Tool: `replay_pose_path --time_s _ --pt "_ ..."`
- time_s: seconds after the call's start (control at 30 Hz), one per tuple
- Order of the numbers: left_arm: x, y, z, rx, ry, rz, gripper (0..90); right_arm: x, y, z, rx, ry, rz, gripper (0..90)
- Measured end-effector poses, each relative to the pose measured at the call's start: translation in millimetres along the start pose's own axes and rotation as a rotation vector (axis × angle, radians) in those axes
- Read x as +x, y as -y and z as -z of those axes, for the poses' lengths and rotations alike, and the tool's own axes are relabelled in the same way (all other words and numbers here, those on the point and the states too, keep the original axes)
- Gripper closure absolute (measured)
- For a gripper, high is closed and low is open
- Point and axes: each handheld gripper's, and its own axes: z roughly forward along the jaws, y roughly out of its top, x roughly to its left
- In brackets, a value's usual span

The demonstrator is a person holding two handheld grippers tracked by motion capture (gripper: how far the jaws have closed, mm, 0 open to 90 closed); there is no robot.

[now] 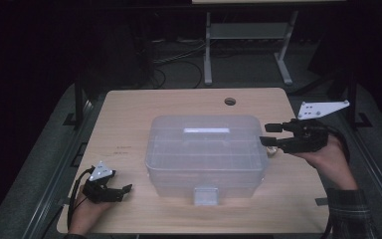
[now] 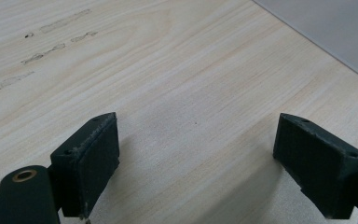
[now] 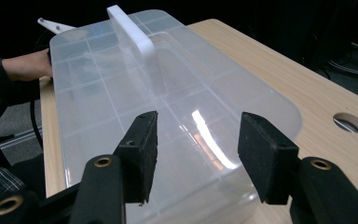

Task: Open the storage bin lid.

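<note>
In the high view the room behind the worktop (image 1: pixel 129 114) is too dark to read, and both forearms are cut off by the bottom edge. A small pale object (image 1: pixel 272 150) beside the right tongs (image 1: pixel 271 134) is mostly hidden behind the clear box (image 1: pixel 206 149); it may be a roll, but it is too small to tell. In the left gripper view the box's corner (image 2: pixel 335 28) runs off the top-right edge.

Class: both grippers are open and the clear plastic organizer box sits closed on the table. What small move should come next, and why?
Probably ease the right gripper forward onto the organizer box's right end: its jaws stand open right beside that end, holding nothing, while the left gripper rests apart near the table's front-left corner.
</note>
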Motion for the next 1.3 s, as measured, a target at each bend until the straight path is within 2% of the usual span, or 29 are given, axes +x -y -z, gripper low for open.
replay_pose_path --time_s 0.63,1.3 --pt "0.0 0.0 0.0 0.000 0.000 0.000 13.6 11.7 -25.2 -27.6 0.012 -0.082 0.081 48.7" --pt "0.0 0.0 0.0 0.000 0.000 0.000 13.6 16.5 -43.7 -66.4 0.056 -0.164 0.127 55.3"
